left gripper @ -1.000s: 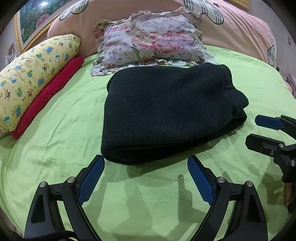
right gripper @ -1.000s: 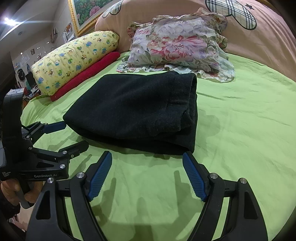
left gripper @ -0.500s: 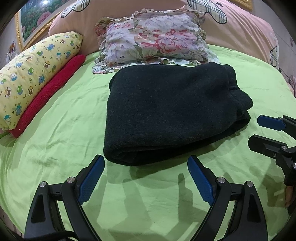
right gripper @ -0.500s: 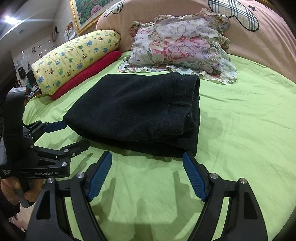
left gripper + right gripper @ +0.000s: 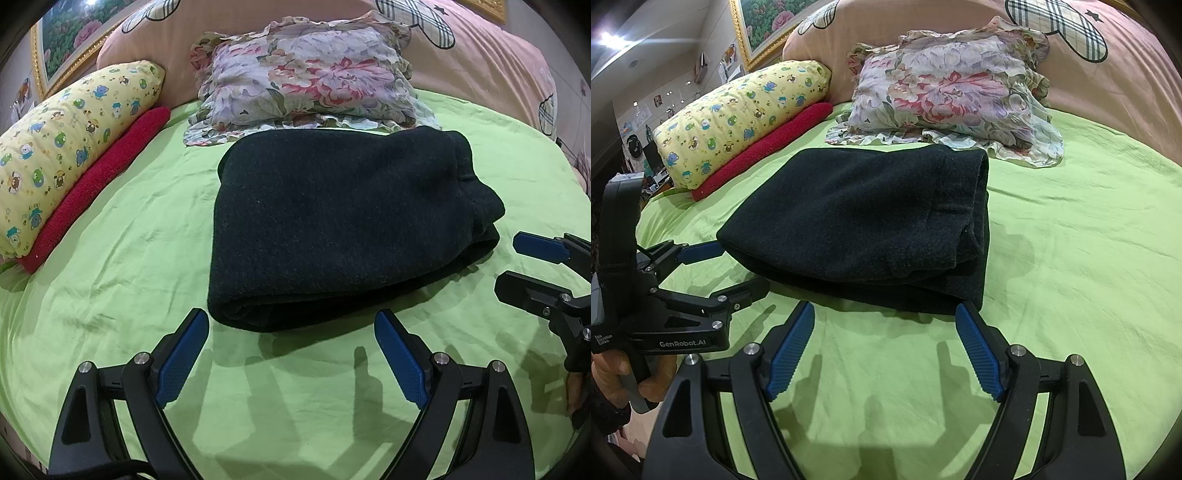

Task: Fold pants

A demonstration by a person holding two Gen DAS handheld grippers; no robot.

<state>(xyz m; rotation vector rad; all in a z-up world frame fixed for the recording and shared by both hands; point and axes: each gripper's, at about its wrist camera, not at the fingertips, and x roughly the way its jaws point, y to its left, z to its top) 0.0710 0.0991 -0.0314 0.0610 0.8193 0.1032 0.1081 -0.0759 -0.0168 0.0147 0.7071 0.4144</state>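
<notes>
The black pants (image 5: 340, 225) lie folded in a thick rectangle on the green bed sheet (image 5: 129, 258), also in the right wrist view (image 5: 864, 225). My left gripper (image 5: 291, 325) is open and empty, just in front of the pants' near folded edge. My right gripper (image 5: 886, 317) is open and empty, just in front of the pants' near right corner. Each gripper shows in the other's view: the right one (image 5: 517, 266) at the right edge, the left one (image 5: 738, 267) at the left beside the pants' left corner.
A floral pillow (image 5: 306, 81) lies just behind the pants. A yellow cartoon pillow (image 5: 70, 144) and a red rolled towel (image 5: 99, 181) lie at the left. A pink headboard cushion (image 5: 480, 55) runs along the back.
Both grippers have drawn slightly nearer to the pants and stay open. The pants have not moved.
</notes>
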